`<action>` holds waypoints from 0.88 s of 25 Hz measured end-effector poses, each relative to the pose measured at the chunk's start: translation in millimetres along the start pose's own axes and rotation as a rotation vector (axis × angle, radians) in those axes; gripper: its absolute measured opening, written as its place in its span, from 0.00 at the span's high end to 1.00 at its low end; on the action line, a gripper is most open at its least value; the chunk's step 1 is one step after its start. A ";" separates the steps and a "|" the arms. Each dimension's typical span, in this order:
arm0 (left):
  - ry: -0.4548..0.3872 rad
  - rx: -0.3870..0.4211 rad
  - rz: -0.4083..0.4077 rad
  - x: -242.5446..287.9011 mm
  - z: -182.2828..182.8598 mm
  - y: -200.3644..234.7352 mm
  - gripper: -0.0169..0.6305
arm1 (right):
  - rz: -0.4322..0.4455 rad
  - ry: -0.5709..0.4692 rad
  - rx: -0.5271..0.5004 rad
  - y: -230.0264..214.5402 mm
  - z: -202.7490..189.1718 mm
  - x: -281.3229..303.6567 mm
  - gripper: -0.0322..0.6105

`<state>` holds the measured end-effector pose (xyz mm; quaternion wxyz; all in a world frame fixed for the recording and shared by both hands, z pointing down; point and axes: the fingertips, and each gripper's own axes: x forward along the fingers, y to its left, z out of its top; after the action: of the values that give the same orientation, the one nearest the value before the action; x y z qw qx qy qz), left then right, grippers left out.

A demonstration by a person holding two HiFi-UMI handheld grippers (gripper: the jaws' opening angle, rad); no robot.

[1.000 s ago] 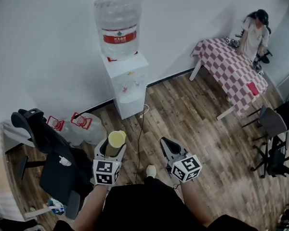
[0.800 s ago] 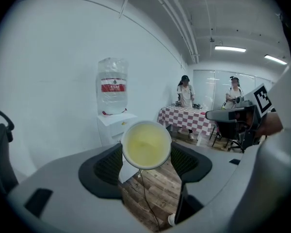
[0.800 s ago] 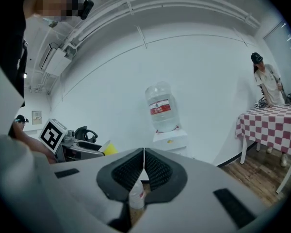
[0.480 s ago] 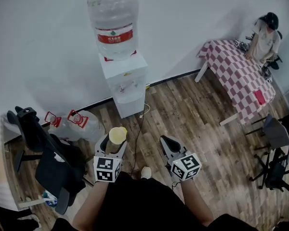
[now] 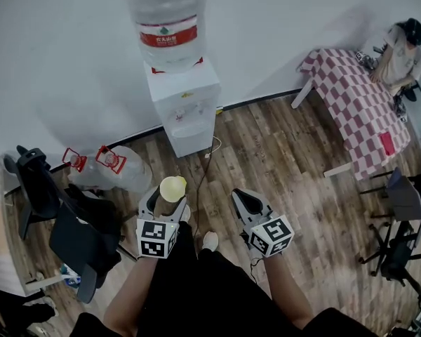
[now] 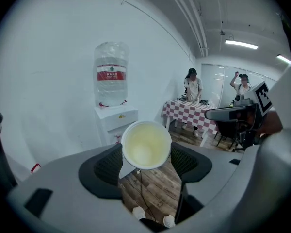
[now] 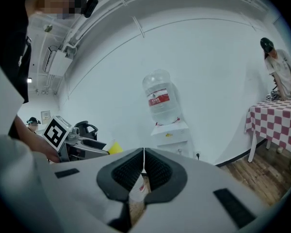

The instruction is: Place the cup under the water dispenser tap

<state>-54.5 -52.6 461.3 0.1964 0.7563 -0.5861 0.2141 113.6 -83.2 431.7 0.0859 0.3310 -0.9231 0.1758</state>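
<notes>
A pale yellow paper cup (image 5: pixel 172 188) (image 6: pixel 145 144) stands upright, mouth up, between the jaws of my left gripper (image 5: pixel 167 201) (image 6: pixel 146 160), which is shut on it. The white water dispenser (image 5: pixel 184 107) (image 6: pixel 116 123) (image 7: pixel 170 132) stands against the wall ahead with a big clear bottle (image 5: pixel 166 21) (image 6: pixel 111 74) on top; its taps sit in a recess on the front (image 5: pixel 183 115). The cup is well short of it, over the wooden floor. My right gripper (image 5: pixel 247 203) (image 7: pixel 143 165) is level with the left one; its jaws are pressed together with nothing between them.
Two spare water bottles (image 5: pixel 112 170) lie on the floor left of the dispenser, with a black office chair (image 5: pixel 63 223) near them. A cable (image 5: pixel 205 170) runs from the dispenser over the floor. A checked table (image 5: pixel 361 107) and a person (image 5: pixel 400 48) are far right.
Both grippers and the cup have come closer to the dispenser, which now looms larger and higher in the head view. The grip on the cup is unchanged.
</notes>
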 end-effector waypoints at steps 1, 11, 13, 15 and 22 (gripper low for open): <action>0.006 -0.001 -0.003 4.5 -0.4 1.8 0.48 | 0.004 0.004 0.002 -0.6 0.1 5.0 0.91; 0.064 -0.013 -0.023 92.6 -8.0 53.2 0.48 | -0.042 0.025 -0.041 -27.7 -2.4 86.1 0.91; 0.073 -0.017 -0.024 115.8 -9.3 65.2 0.48 | -0.050 0.035 -0.049 -36.4 -8.3 105.4 0.91; 0.087 -0.019 -0.029 139.7 -14.0 74.7 0.48 | -0.059 0.049 -0.049 -45.6 -18.0 124.5 0.91; 0.148 -0.027 -0.023 222.9 -50.5 104.5 0.48 | -0.080 0.087 -0.029 -81.6 -65.0 192.3 0.91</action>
<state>-111.4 -228.5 631.6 0.2518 0.7423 -0.5644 0.2590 21.3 -228.7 566.4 0.1376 0.3586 -0.9070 0.1728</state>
